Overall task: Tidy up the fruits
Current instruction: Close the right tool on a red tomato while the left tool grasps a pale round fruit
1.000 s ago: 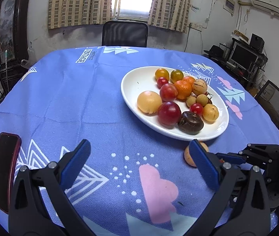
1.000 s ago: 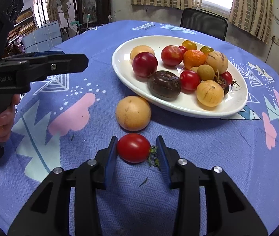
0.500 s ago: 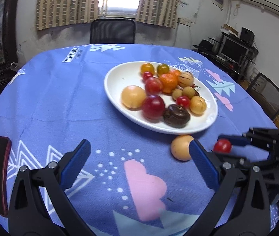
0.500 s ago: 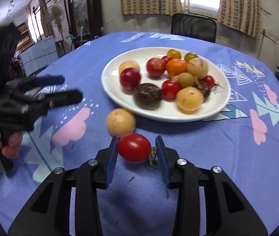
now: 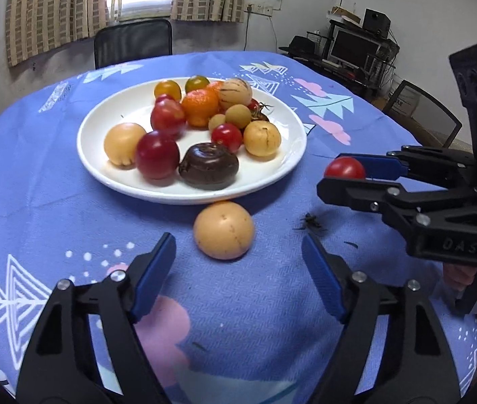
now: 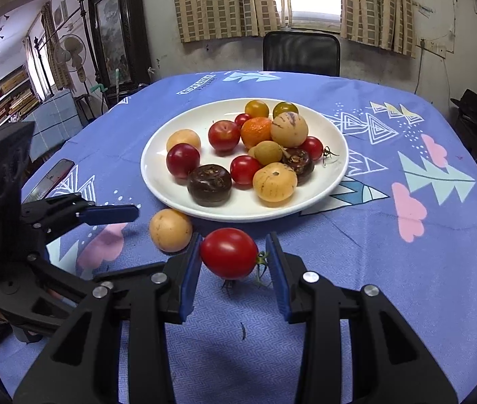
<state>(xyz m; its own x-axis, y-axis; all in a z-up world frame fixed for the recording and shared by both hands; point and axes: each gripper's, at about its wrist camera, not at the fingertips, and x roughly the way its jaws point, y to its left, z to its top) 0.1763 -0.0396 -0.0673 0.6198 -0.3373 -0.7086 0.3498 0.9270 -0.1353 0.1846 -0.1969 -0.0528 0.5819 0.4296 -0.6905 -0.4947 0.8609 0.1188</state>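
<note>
A white plate holds several fruits: red plums, an orange, small tomatoes, tan round fruits and a dark brown one. My right gripper is shut on a red tomato and holds it a little above the cloth, short of the plate's near rim. In the left wrist view the tomato hangs to the right of the plate. A tan round fruit lies on the cloth against the plate's front rim. My left gripper is open, its fingertips on either side of that fruit's near half without touching it.
A round table under a blue patterned cloth carries everything. A phone lies near the left edge. A loose tomato stem sits on the cloth. A black chair stands behind the table, and a desk with a monitor is at the right.
My right gripper has lifted the red tomato off the cloth. My left gripper has moved forward and right, so the tan fruit now lies at its open fingertips.
</note>
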